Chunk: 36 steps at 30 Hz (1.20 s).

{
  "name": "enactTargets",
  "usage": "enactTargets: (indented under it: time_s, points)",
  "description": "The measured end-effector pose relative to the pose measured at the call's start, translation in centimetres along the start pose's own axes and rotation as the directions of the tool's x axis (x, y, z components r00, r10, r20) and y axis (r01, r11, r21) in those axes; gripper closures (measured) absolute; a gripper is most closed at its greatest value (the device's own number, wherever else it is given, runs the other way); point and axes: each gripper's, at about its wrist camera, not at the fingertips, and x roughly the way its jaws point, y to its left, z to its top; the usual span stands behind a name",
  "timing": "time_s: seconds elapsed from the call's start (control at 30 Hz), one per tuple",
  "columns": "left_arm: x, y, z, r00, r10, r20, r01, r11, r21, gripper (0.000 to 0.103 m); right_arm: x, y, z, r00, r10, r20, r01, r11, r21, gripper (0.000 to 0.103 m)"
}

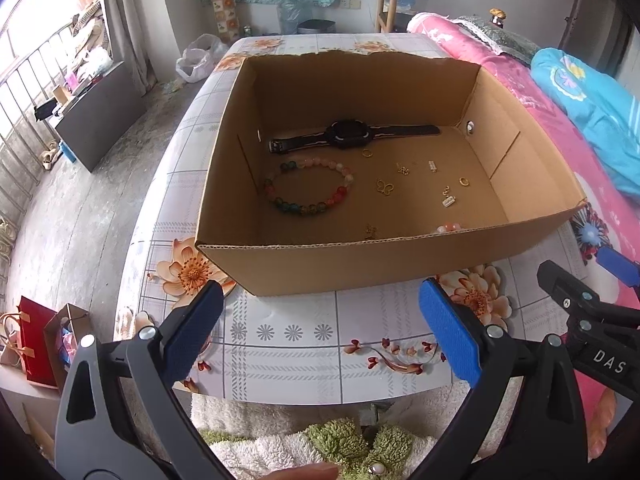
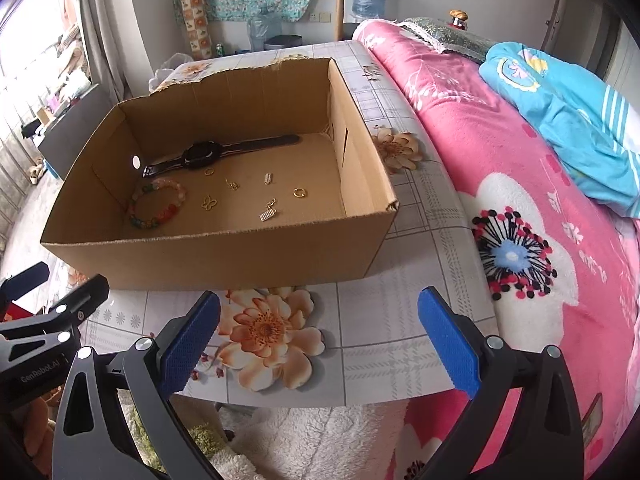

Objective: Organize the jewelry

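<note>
My left claw (image 1: 320, 332) and right claw (image 2: 318, 336) — both agape, empty, short of the cardboard box (image 1: 344, 258). Inside: watch (image 1: 352, 138), bead bracelet (image 1: 308, 190), gold trinkets scattered. Sorted or awaiting sorting — cannot tell.

Left gripper (image 1: 320, 330) and right gripper (image 2: 318, 334) hover, jaws wide apart.

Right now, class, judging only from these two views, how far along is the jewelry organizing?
Already in the cardboard box: the black watch, the beaded bracelet, the butterfly charm, a gold ring and other small pieces, scattered. In hand: nothing; the left gripper and right gripper hover open over the table before the box. Left: probably grouping the loose pieces.
</note>
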Motion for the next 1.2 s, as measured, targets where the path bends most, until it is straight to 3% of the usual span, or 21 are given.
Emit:
enactTargets:
  time_s: [1.2]
  points:
    - [1.8, 0.4, 0.7, 0.999, 0.013, -0.036, -0.014, 1.0, -0.012, 0.008, 1.5, 1.4, 0.7, 0.999, 0.012, -0.039, -0.013, 1.0, -0.019, 0.007]
